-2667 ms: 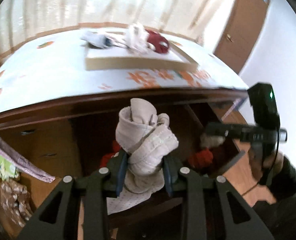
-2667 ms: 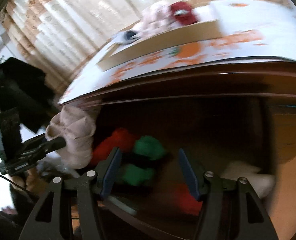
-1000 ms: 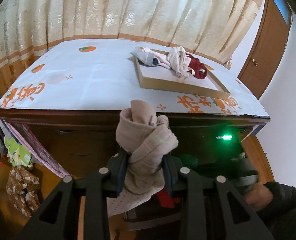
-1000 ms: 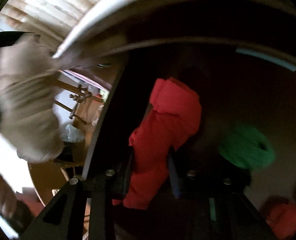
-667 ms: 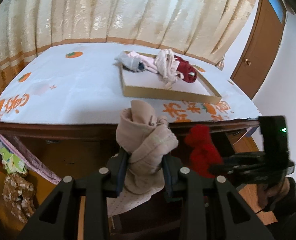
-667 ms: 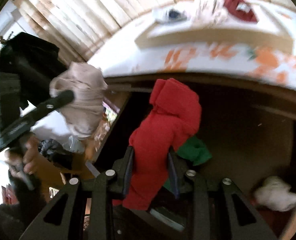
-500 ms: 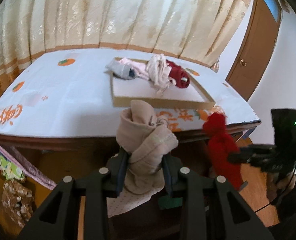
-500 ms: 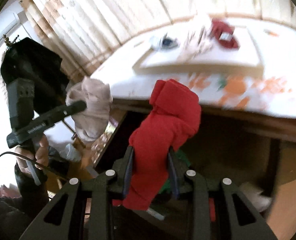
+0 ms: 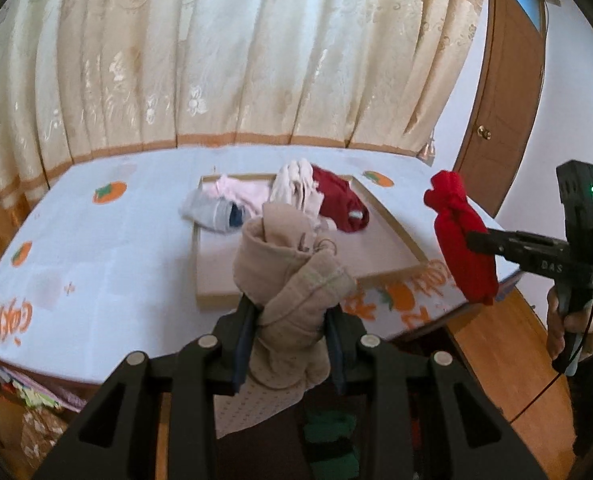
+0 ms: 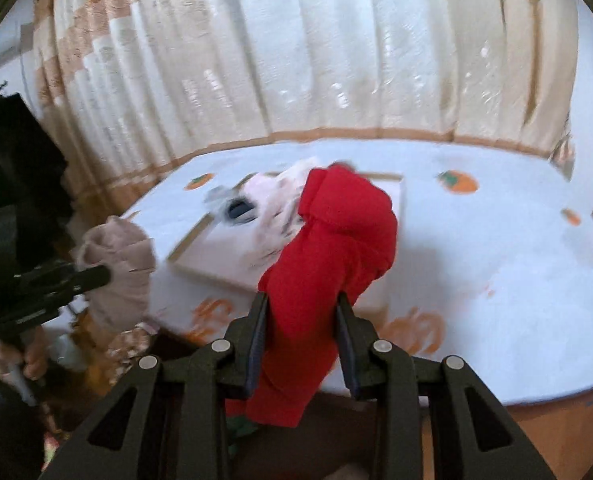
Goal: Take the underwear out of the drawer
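My left gripper is shut on a rolled beige pair of underwear, held above the near edge of the cloth-covered chest top. My right gripper is shut on a rolled red pair of underwear; the left wrist view shows this red roll at the right, level with the shallow tray. The tray holds several pieces: grey, pink, cream and dark red. Below the fingers, the open drawer shows a green piece.
A white cloth with orange fruit prints covers the chest top. Cream curtains hang behind it. A wooden door stands at the right. A person's hand grips the right tool's handle.
Both grippers rose from the drawer to above the chest top. The right gripper came up out of the dark drawer with the red roll and now faces the tray.
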Action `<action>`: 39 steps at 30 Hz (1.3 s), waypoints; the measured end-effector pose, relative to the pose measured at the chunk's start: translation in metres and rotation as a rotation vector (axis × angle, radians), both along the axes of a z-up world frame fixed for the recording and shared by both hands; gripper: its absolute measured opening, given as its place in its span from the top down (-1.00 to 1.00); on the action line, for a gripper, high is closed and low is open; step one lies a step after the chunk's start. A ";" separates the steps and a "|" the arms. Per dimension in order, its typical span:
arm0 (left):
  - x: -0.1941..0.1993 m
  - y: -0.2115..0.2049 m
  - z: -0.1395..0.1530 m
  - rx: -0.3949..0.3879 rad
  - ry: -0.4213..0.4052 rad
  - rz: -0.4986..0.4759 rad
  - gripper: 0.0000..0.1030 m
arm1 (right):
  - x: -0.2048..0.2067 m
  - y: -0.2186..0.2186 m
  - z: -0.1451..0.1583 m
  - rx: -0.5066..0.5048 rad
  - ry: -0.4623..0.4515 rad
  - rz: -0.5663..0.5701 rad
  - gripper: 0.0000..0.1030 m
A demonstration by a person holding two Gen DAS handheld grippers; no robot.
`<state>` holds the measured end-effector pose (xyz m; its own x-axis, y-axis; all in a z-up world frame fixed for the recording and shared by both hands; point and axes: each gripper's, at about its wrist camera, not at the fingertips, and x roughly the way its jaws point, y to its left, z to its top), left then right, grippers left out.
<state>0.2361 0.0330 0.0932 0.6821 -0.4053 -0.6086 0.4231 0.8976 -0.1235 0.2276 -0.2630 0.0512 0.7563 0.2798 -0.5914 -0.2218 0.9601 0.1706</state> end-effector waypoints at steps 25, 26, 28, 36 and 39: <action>0.050 -0.020 -0.023 -0.026 0.028 0.030 0.41 | -0.014 -0.016 -0.029 0.147 0.123 0.167 -0.38; 0.044 -0.017 -0.023 -0.031 0.030 0.028 0.41 | -0.023 -0.012 -0.036 0.150 0.131 0.199 -0.38; 0.034 -0.014 -0.020 -0.027 0.027 0.027 0.41 | -0.041 0.003 -0.055 0.125 0.154 0.278 -0.38; 0.004 -0.004 -0.011 -0.024 0.005 0.031 0.41 | -0.054 0.087 -0.148 -0.313 0.319 0.567 -0.38; -0.003 0.002 -0.010 -0.029 0.007 0.039 0.41 | -0.044 0.110 -0.170 -0.347 0.382 0.717 -0.37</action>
